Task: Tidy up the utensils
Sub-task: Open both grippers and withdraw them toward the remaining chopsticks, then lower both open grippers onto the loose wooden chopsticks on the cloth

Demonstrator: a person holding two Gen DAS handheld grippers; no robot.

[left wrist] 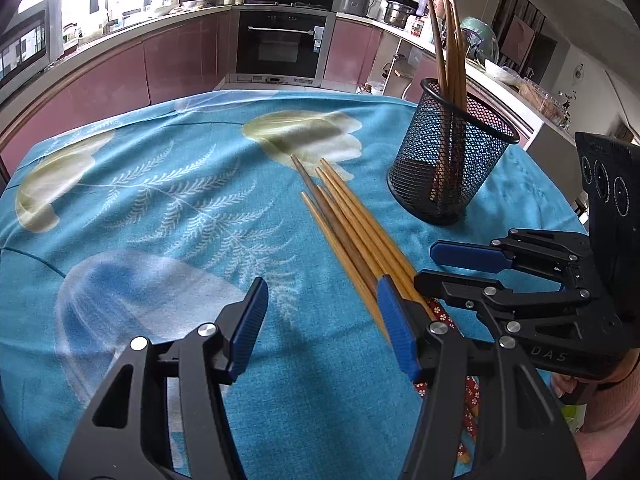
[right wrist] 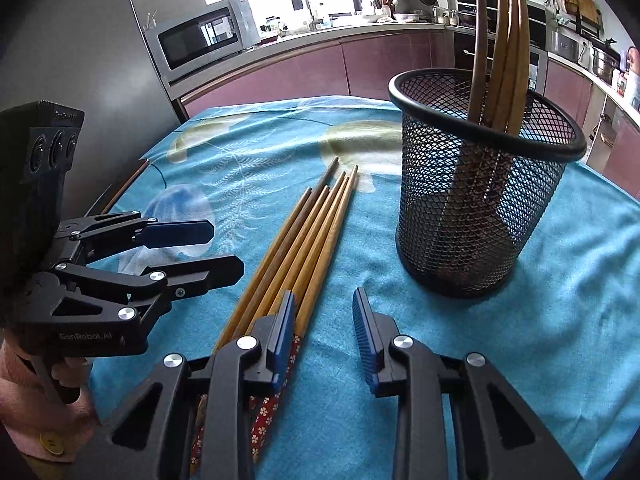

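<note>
Several wooden chopsticks [left wrist: 348,220] lie side by side on the blue tablecloth [left wrist: 160,208], with red flowered handles near me; they also show in the right wrist view [right wrist: 304,236]. A black mesh cup [left wrist: 452,152] stands upright at the right and holds several chopsticks [left wrist: 450,40]; it also shows in the right wrist view [right wrist: 480,184]. My left gripper [left wrist: 320,320] is open and empty, its right finger beside the loose chopsticks. My right gripper [right wrist: 324,328] is open and empty, its left finger over the chopstick handles. Each gripper shows in the other's view [left wrist: 448,264] [right wrist: 212,248].
The table's far edge [left wrist: 280,94] faces kitchen cabinets and an oven [left wrist: 284,44]. A microwave [right wrist: 200,40] stands on the counter at the left. The counter at the right holds pots [left wrist: 396,10].
</note>
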